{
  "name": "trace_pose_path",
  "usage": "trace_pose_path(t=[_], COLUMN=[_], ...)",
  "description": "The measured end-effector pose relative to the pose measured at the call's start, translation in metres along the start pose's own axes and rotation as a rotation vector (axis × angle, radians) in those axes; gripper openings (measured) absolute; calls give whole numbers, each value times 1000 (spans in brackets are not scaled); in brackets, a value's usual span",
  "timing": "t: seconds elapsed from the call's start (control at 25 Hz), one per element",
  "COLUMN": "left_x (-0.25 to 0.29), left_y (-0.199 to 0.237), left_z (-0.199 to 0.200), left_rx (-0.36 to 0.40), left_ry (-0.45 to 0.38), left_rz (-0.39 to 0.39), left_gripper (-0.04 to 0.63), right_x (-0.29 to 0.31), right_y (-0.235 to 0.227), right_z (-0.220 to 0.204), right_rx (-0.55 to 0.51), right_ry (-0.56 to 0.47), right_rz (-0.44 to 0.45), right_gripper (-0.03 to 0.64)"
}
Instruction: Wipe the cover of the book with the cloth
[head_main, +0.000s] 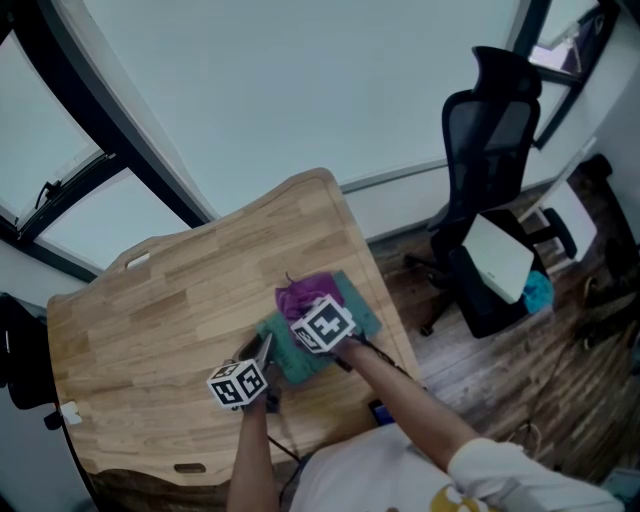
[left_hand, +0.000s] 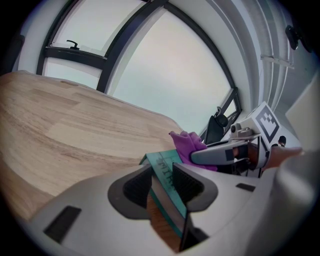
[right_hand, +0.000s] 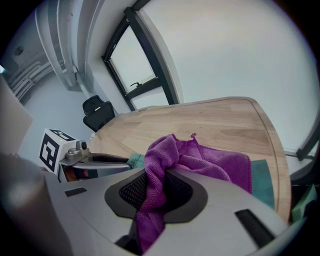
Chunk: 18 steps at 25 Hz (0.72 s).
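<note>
Head view shows the teal book (head_main: 362, 310) lying toward five o'clock on the wooden table (head_main: 150, 320), with the purple cloth (head_main: 303, 293) bunched at the cover's twelve o'clock end. The left gripper (left_hand: 162, 176) is clamped on the book's edge, and the right gripper (right_hand: 156, 187) pinches a fold of cloth. Wiping seems under way; the next move calls for dragging the cloth across the cover while the book is held steady. The cloth is soft and fuzzy, the cover flat and smooth, and the table is pale grained wood with rounded corners.

Office: swivel chair (head_main: 492, 190), wooden desk (head_main: 180, 300)
</note>
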<state>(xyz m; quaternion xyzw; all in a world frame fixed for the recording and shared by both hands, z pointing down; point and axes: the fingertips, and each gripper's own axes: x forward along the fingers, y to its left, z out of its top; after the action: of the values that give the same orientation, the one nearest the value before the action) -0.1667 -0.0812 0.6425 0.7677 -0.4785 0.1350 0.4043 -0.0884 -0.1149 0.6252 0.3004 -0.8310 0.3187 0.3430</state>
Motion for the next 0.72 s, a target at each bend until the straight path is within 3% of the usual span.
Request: trace_pose_path(t=[0.72], left_x=[-1], left_y=[-1], left_z=[1], left_rx=[-1], left_ry=[2], left_rz=[2], left_gripper=[132], right_x=[15], right_y=[36], right_z=[3], right_rx=[-29], right_ry=[43], right_rz=[82], right_gripper=[74])
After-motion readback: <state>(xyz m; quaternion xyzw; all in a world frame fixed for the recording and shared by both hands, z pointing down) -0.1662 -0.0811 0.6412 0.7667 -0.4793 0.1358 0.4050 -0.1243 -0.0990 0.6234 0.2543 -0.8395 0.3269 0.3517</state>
